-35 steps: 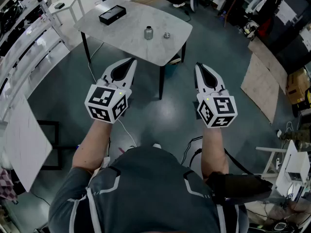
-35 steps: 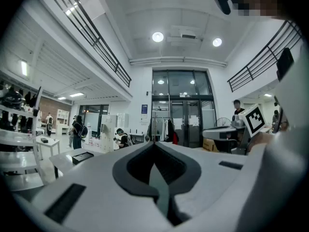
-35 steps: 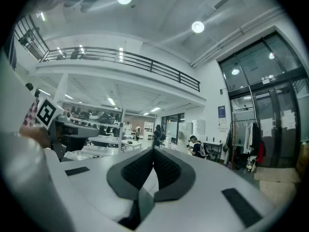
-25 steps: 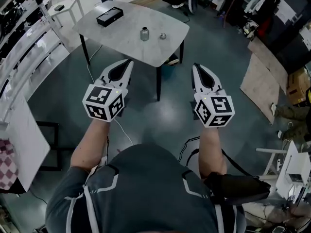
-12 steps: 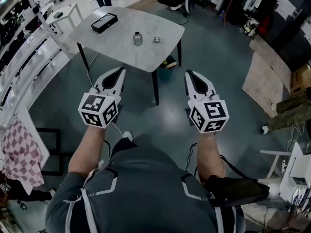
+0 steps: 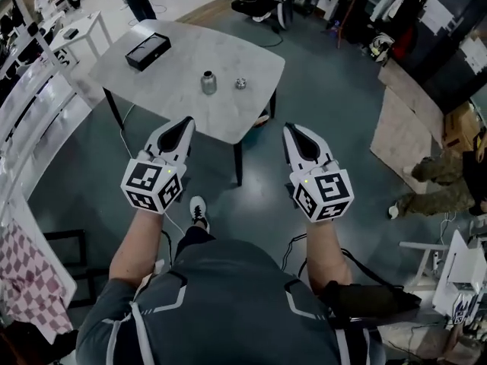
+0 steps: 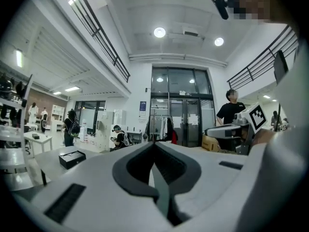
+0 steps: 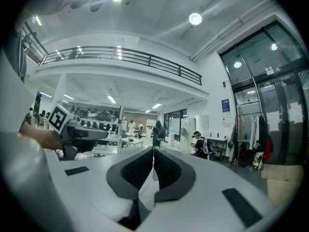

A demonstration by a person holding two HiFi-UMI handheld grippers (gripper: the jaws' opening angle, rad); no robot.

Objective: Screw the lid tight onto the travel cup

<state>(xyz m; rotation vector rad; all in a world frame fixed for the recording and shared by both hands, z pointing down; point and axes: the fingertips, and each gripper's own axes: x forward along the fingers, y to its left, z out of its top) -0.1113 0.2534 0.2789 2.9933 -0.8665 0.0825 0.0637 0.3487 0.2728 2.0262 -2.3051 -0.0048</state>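
1. Left gripper [image 6: 185, 122], white with a marker cube at its rear: jaws fully together, nothing between them. Its own view shows the dark pads meeting along one seam, with only the room beyond.
2. Right gripper [image 6: 290, 128], same build: jaws likewise pressed together and empty. It is held level beside the left one, at its three o'clock.
3. Short, grey metal, cylindrical travel cup [image 6: 208, 83]: it stands upright on the grey, marble-patterned table with rounded corners [image 6: 190, 48], at about one o'clock from the left gripper's tips and well apart from both grippers.
4. Small, round, metallic lid [image 6: 240, 84]: it lies on the table just beside the cup, at the cup's three o'clock, not yet fitted.
5. Flat black rectangular box [image 6: 148, 53]: on the same table, at ten o'clock from the cup.
6. Change: over the earlier head views the table, cup and lid have slid down the frame toward the grippers, and a white shoe [image 6: 198, 211] now shows in mid-step. The person is judged to be walking up to the table. Both grippers have stayed closed, so the task proper has not begun; they must open before cup or lid can be taken.
7. Writing: no brand can be read on cup, lid or box. The cubes carry only black-and-white square markers. A blue sign [image 7: 142, 105] beside the glass doors is too small to read.
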